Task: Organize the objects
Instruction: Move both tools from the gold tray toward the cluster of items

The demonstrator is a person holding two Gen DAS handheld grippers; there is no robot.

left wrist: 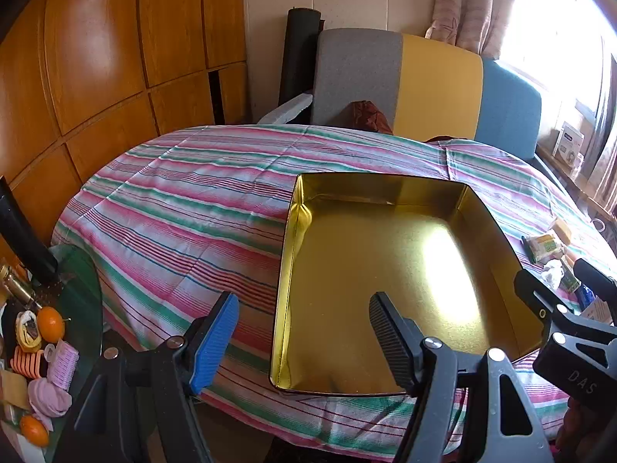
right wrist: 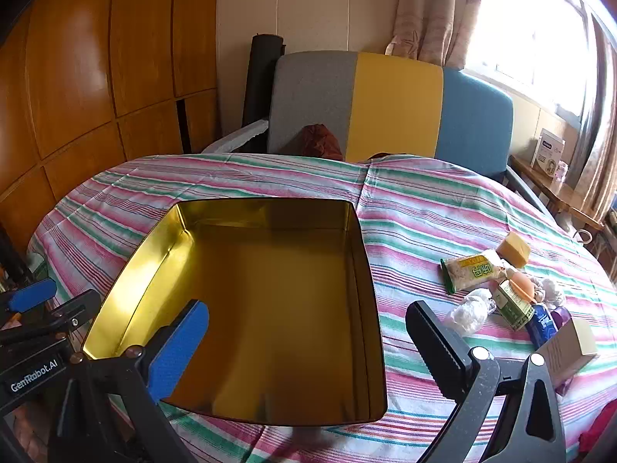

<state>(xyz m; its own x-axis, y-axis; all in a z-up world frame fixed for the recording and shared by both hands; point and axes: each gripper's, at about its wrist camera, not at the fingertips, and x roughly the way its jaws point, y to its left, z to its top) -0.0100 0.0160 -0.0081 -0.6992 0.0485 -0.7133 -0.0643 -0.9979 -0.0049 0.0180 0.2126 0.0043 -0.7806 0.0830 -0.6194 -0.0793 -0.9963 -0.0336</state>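
Striped tablecloth (right wrist: 443, 208), gold tin (right wrist: 270, 308), perhaps snack packets (right wrist: 474, 270)

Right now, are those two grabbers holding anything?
Left gripper: open, holding nothing.
Right gripper: open, holding nothing.

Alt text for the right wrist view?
Open right tongs hover over an empty gold tin on a striped tablecloth. Small packets lie scattered to its right.
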